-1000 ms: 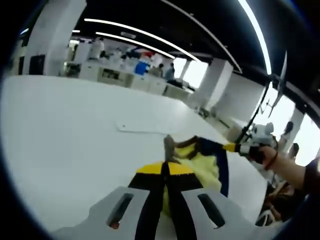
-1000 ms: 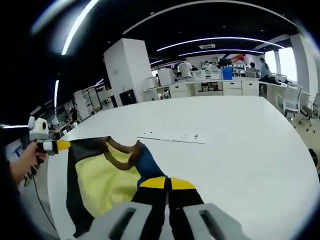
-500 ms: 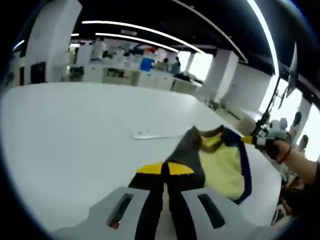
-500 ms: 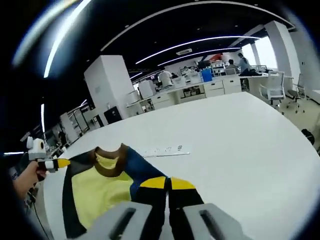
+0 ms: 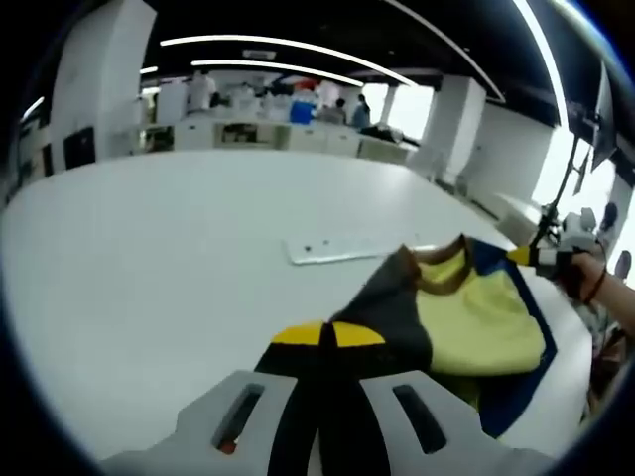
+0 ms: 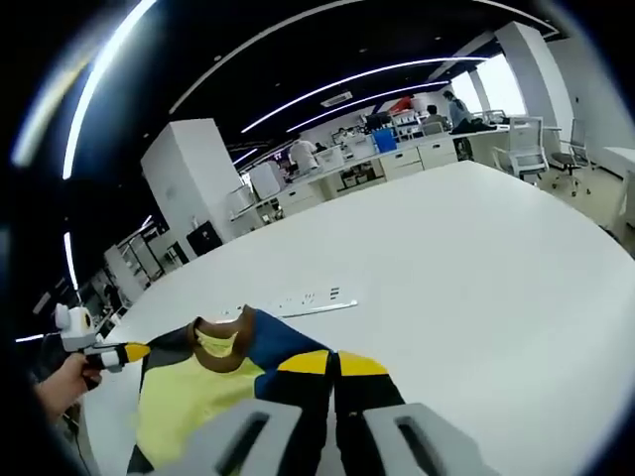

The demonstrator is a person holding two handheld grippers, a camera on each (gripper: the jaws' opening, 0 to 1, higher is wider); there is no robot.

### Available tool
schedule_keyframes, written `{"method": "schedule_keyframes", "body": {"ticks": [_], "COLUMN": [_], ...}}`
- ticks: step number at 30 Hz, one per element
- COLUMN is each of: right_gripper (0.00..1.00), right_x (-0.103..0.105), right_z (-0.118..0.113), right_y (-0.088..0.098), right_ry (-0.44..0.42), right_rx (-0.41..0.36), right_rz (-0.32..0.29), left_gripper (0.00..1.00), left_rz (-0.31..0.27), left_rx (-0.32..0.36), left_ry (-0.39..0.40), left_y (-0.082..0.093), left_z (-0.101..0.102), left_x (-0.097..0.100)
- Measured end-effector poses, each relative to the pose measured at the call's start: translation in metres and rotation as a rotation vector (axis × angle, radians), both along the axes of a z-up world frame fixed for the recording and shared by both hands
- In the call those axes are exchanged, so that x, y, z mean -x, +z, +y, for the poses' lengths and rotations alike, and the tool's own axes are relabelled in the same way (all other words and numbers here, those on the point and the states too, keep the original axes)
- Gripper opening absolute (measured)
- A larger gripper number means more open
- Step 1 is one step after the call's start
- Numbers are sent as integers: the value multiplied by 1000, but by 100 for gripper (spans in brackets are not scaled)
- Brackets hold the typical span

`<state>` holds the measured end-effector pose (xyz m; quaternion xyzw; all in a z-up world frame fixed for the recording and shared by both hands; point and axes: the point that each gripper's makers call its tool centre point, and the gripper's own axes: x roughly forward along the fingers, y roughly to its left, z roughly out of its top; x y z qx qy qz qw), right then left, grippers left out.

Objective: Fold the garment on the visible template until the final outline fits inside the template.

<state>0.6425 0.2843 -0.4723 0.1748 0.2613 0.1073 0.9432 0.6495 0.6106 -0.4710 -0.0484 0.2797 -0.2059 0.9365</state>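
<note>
A yellow garment (image 5: 466, 322) with a brown collar, a dark grey shoulder and a navy shoulder is stretched between both grippers just above the white table (image 5: 149, 258). My left gripper (image 5: 330, 332) is shut on the dark grey shoulder. In the left gripper view the right gripper (image 5: 524, 256), held by a hand, grips the navy edge at the far right. In the right gripper view the garment (image 6: 189, 397) spreads to the left, and my right gripper (image 6: 332, 359) is shut on its navy shoulder. There the left gripper (image 6: 124, 350) holds the far corner.
A flat white strip (image 5: 337, 248) lies on the table just beyond the collar, also seen as the strip (image 6: 308, 300) in the right gripper view. Desks, pillars, chairs (image 6: 531, 139) and people stand far behind the table. A stand (image 5: 566, 188) rises at the right.
The garment, bunched between the grippers a second ago, is now pulled wide and flatter. Both grippers have carried it closer to the white strip while staying shut.
</note>
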Motion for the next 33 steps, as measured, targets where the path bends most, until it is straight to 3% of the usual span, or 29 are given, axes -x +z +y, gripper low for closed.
{"method": "schedule_keyframes", "body": {"ticks": [5, 15, 17, 19, 22, 26, 29, 33], "right_gripper": [0, 0, 0, 0, 11, 38, 52, 61], "right_x": [-3, -5, -3, 0, 2, 4, 13, 28], "right_z": [0, 1, -2, -1, -1, 0, 4, 12], "right_y": [-21, -33, -37, -37, -31, -19, -11, -4], "right_ry": [-20, -53, -68, -73, -79, -79, -48, 3], "right_rx": [-12, -8, 20, 26, 31, 20, 22, 37], "right_rz": [48, 87, 106, 109, 103, 88, 92, 100], "left_gripper": [0, 0, 0, 2, 14, 29, 39, 45], "left_rz": [31, 81, 114, 107, 92, 57, 36, 14], "left_rx": [-17, -44, -91, -124, -142, -112, -90, -58], "left_ry": [8, 32, 9, 5, 10, 20, 21, 14], "left_y": [-19, -39, -46, -47, -42, -29, -19, -9], "left_z": [0, 0, -2, -2, 1, 2, 2, 2], "left_x": [-7, -8, -2, 1, 4, 8, 17, 30]}}
